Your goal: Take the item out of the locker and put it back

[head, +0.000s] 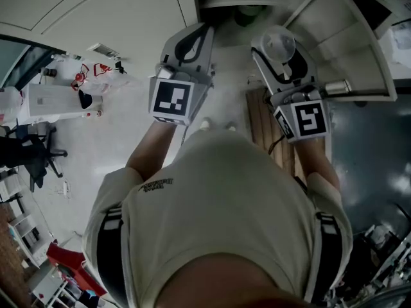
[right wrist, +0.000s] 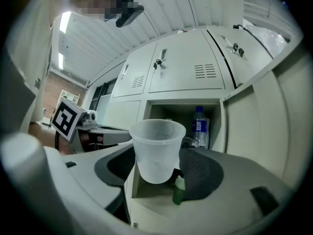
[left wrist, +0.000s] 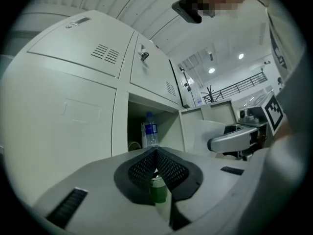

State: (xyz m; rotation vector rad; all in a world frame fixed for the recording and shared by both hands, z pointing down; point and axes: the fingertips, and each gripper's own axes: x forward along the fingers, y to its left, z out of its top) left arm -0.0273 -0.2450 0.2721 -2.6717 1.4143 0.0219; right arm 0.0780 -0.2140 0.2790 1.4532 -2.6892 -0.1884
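A large indoor workspace of the office or lab kind is shown. A bank of pale metal lockers with vent slots and key locks is seen at the centre of the right gripper view. A black office chair and a white cabinet are set on a pale floor at the left of the head view. Ceiling lights and a raised railing are seen at the right of the left gripper view.

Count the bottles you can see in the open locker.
2. A clear, blue-labelled water bottle stands at the back; a small green bottle stands nearer the front. The cup may hide more.
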